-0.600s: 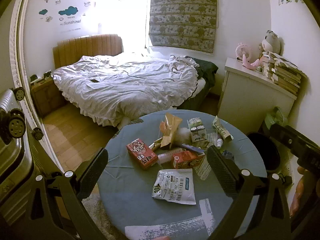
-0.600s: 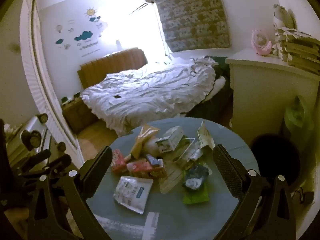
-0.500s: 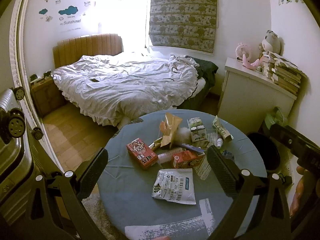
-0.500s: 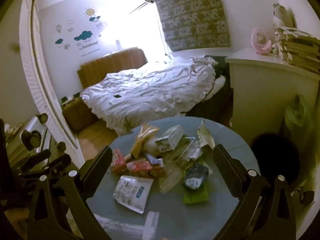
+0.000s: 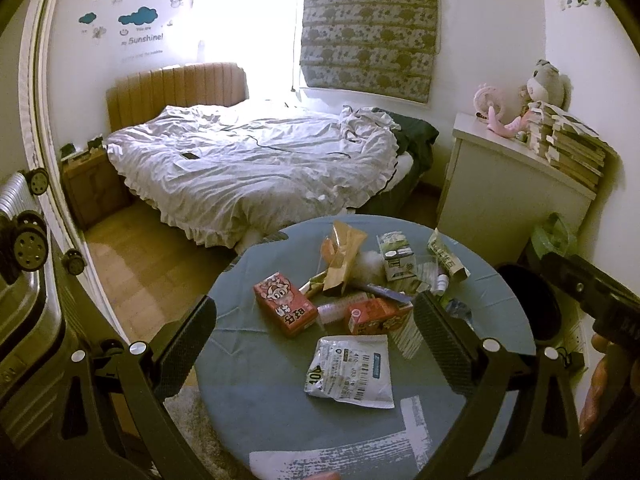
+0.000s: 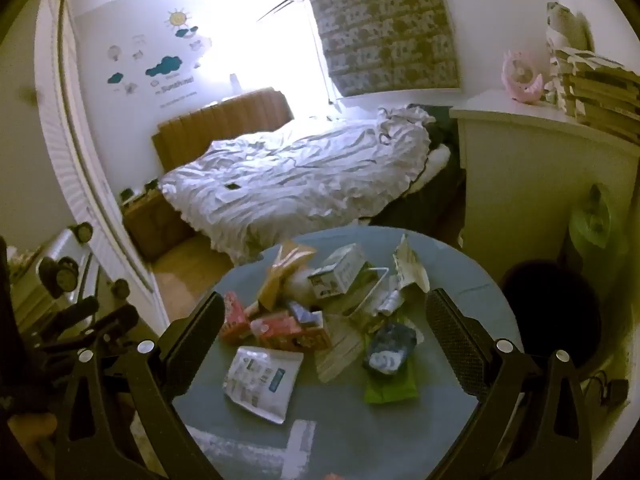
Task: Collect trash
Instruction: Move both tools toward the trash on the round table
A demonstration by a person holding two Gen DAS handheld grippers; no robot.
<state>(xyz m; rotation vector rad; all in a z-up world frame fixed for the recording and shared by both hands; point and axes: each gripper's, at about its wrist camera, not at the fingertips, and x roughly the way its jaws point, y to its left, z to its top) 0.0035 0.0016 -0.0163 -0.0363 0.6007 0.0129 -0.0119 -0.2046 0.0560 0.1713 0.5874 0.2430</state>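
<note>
Both grippers hover above the near edge of the round blue-grey table (image 5: 248, 380), nothing picked yet. Left gripper (image 5: 316, 332): jaws spread wide, empty. Right gripper (image 6: 324, 332): same, wide and empty, likely pre-opened so either can drop onto a flat item.

Trash sits clustered at table centre: white flat foil pouch with barcode (image 5: 352, 372) nearest the table's front edge, red drink carton with a cartoon cow (image 5: 284, 304) on the table's left side, second red carton (image 5: 376, 316) mid-table, brown paper bag (image 5: 344, 256) and green-white carton (image 5: 396, 256) toward the far edge. Green wrapper with a dark crumpled bag on it (image 6: 390, 372) lies on the table's right side.

Black round bin (image 6: 552, 312) stands on the floor just right of the table, probably the drop target.
</note>
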